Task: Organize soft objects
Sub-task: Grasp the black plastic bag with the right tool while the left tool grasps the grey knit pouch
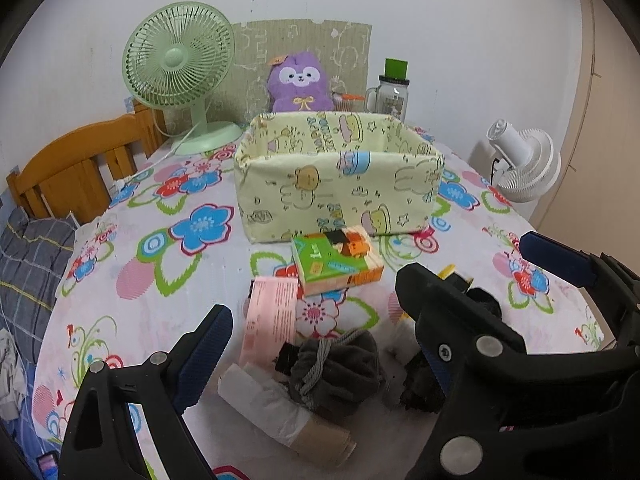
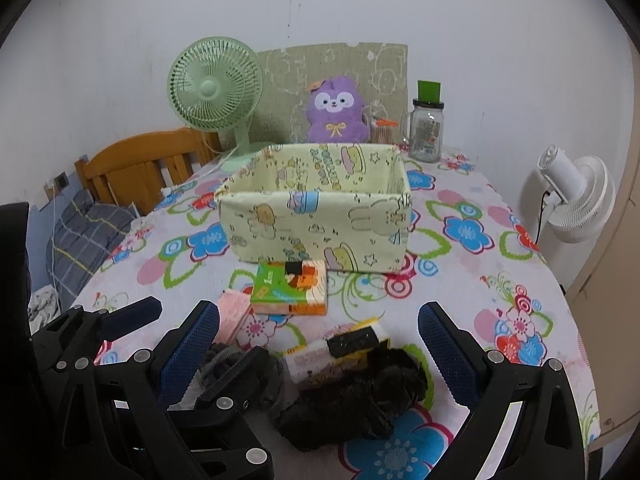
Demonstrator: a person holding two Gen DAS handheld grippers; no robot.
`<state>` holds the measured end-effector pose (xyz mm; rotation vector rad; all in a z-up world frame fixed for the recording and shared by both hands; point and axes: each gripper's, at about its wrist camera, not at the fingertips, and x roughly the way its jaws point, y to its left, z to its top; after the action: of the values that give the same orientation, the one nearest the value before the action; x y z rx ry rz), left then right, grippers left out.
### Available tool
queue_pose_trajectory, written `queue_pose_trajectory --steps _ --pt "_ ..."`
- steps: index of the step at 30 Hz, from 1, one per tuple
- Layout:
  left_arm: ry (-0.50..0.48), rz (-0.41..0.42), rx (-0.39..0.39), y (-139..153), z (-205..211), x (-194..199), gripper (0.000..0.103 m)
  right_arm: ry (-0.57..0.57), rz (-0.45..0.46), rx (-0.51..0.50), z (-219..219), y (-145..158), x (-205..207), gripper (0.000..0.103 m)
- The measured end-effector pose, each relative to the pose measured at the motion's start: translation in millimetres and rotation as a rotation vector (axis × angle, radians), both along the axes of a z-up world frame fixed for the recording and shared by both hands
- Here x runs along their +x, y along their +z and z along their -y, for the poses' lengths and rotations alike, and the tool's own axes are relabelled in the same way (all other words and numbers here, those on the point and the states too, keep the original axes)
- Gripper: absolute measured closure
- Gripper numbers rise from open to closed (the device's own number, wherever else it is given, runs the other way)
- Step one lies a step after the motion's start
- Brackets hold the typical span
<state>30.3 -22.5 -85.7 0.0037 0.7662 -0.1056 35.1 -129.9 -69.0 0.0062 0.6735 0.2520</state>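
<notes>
Both grippers spread wide, holding nothing: left gripper [image 1: 320,356] over the grey drawstring pouch [image 1: 334,372], right gripper [image 2: 320,356] over the black fuzzy cloth [image 2: 352,396], both items in front of the fabric bin [image 2: 316,208], tissue pack [image 2: 289,288] between.

The bin [image 1: 340,184] is matt printed cloth. The worktop [image 1: 168,280] wears a smooth flowered cloth. The pouch [image 1: 336,372] looks soft and felted, the plush [image 1: 300,82] fuzzy, the jar [image 2: 427,130] glossy glass, the tongs [image 2: 320,356] matt black plastic with ribbed blue pads [image 2: 448,352].

Tissue pack [image 1: 337,265] before fabric bin [image 1: 340,178]
</notes>
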Motion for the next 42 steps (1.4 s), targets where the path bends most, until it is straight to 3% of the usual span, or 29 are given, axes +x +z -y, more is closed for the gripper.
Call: queue_pose_trajectory --steps 28,39,42 --pt "-0.038 -0.137 0.019 -54.4 13.6 0.3 0.024 -0.016 -0.153 -0.053 10.6 -57.5 6.2 0.002" --pt "-0.034 -0.124 0.014 -53.8 16.0 2.1 0.026 -0.028 -0.135 -0.061 13.3 -53.0 4.4 0.002" --pt "-0.034 -0.115 0.016 -52.7 17.3 2.9 0.032 -0.033 -0.129 -0.07 13.4 -50.6 3.4 0.002"
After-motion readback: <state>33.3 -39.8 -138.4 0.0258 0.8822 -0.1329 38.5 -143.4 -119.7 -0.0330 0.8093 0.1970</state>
